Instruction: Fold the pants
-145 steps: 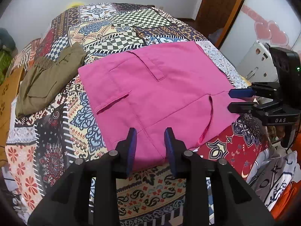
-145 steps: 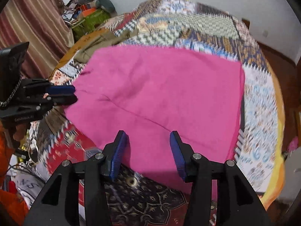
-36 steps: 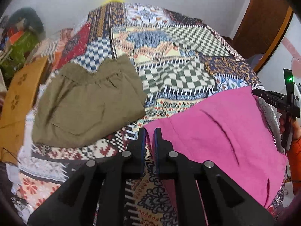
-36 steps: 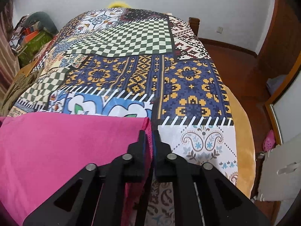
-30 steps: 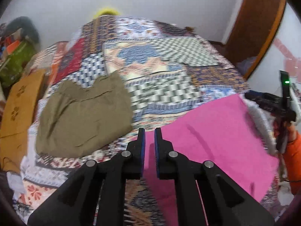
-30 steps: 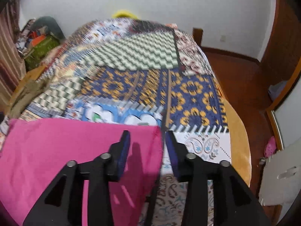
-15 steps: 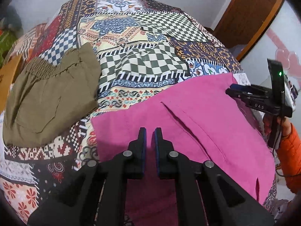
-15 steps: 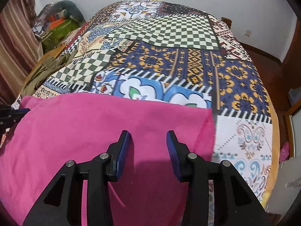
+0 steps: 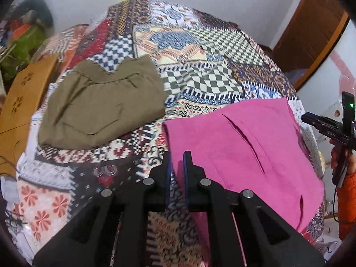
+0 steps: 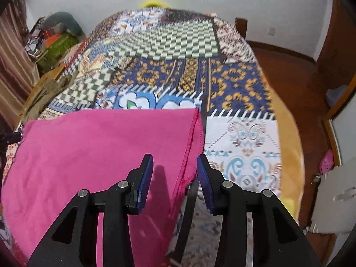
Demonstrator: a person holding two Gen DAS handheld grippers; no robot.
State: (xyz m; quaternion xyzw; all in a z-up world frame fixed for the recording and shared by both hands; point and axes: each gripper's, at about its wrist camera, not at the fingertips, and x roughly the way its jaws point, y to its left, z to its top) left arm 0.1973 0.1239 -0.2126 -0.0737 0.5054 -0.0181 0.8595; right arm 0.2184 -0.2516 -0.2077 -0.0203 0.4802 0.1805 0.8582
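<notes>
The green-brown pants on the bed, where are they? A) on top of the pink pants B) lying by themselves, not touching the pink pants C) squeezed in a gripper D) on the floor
B: the olive pants lie flat on the patchwork bedspread, with a strip of bedspread showing between them and the pink pants; no gripper holds them.

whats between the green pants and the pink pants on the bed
Only bare patterned bedspread: the left wrist view shows a strip of it separating the green pants from the pink pants.
</notes>
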